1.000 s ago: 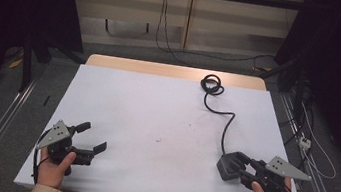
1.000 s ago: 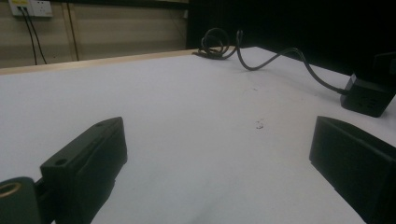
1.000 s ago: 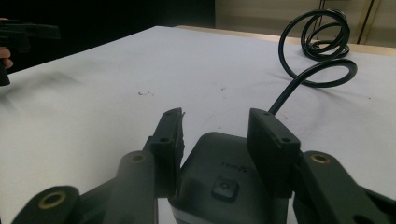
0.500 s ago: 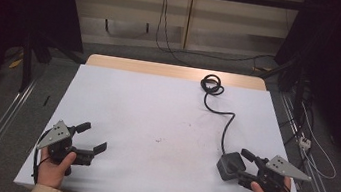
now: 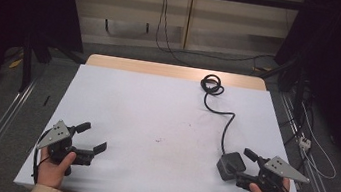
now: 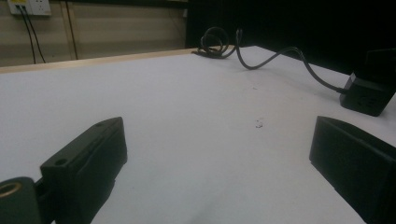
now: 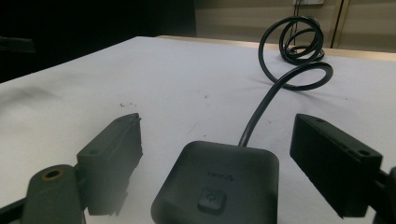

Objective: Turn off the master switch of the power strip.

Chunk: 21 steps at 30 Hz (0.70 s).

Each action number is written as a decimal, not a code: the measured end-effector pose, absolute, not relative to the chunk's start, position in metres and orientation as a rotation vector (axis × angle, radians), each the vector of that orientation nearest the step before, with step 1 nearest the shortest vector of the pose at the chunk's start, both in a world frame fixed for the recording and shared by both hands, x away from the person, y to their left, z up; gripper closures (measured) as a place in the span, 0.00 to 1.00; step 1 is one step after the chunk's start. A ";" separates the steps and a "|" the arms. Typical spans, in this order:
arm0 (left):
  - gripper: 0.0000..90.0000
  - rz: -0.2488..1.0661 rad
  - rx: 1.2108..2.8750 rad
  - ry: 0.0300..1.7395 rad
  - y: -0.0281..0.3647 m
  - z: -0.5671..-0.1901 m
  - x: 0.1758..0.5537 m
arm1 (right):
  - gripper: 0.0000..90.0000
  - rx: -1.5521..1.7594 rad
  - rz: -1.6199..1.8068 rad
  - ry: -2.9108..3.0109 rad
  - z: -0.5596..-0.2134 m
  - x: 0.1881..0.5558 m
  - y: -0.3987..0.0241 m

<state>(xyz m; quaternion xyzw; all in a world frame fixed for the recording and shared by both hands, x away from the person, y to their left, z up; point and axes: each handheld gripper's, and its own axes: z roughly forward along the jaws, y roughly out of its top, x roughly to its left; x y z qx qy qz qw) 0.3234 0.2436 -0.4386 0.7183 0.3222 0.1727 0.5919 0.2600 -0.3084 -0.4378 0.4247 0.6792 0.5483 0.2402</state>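
On the big white counter [image 5: 156, 114] lie a few dark things. The counter top is flat, smooth and matte, with some tiny dark specks near its middle. A strip of pale wood shows along its far edge.

A long black cable [image 5: 226, 119] runs across the right side of the counter. It is round and looks like rubber. At the far end it curls into small loops, and then it bends in soft waves toward the near right corner.

There the cable joins a small black box [image 7: 217, 186]. The box is square with round corners and looks like smooth matte plastic. On its top is a tiny word that is too small to read, and below that a little square button with a power sign on it. The box rests flat on the counter.

The right tool [image 5: 249, 163] is held in a hand at the near right edge. Its two blocky black jaws have just been opening and now stand spread, one on each side of the box, not pressing on it.

The left tool [image 5: 92, 138] is held in the other hand at the near left edge, well apart from the box. Its jaws are spread wide over bare counter.
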 end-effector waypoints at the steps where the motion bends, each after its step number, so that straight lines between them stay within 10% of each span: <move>1: 0.04 0.402 1.671 0.749 0.244 -0.439 0.323 | 0.17 1.161 1.498 1.855 -0.438 0.260 -0.308; 21: 0.04 0.401 1.673 0.752 0.244 -0.439 0.323 | 0.09 1.165 1.476 1.822 -0.445 0.260 -0.305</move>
